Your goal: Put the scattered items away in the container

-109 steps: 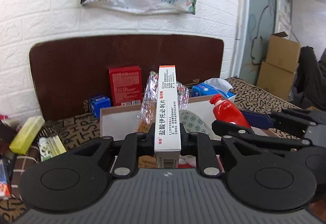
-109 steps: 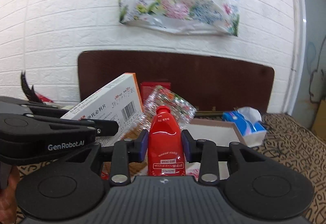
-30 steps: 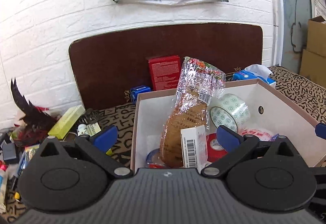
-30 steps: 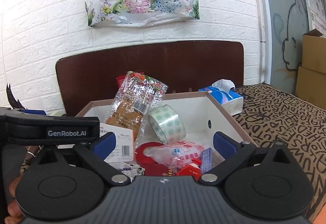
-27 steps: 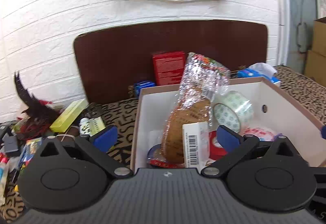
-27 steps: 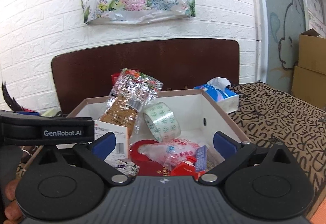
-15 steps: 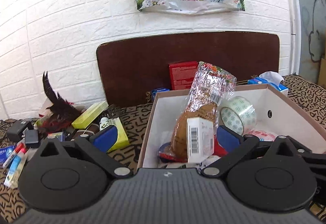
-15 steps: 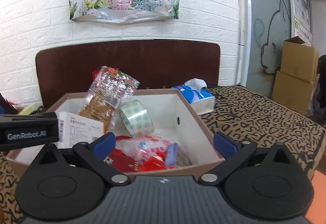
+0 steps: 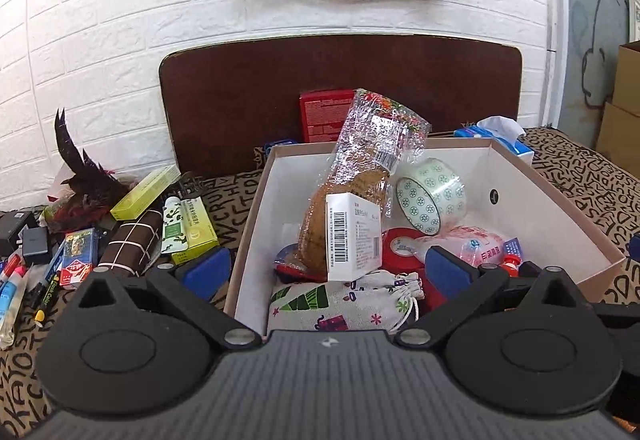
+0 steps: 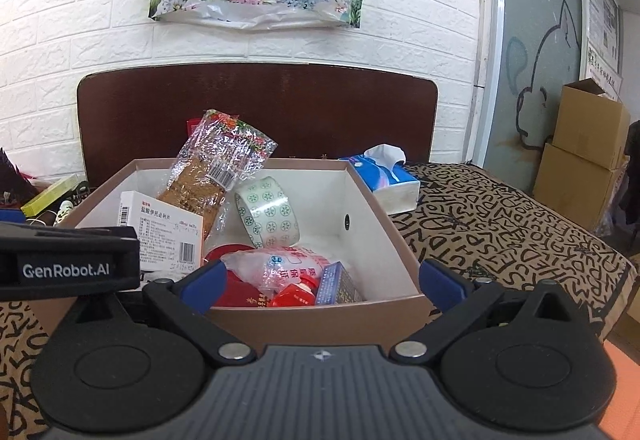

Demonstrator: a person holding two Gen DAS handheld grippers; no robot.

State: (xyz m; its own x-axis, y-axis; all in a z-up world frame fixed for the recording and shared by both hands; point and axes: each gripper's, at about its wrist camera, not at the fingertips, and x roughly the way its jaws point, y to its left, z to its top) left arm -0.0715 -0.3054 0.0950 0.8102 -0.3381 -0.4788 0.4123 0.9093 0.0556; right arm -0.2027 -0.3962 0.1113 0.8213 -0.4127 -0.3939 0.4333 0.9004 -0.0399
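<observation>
Both grippers backed off cardboard box; glossy medicine carton inside.

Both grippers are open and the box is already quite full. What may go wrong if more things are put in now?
1. The snack bag stands tilted above the box rim; another drop may tip it out.
2. The white medicine box leans on that bag and may slide.
3. The scattered items at the left, such as the green box, lie tightly together; the left gripper may nudge its neighbours.
</observation>
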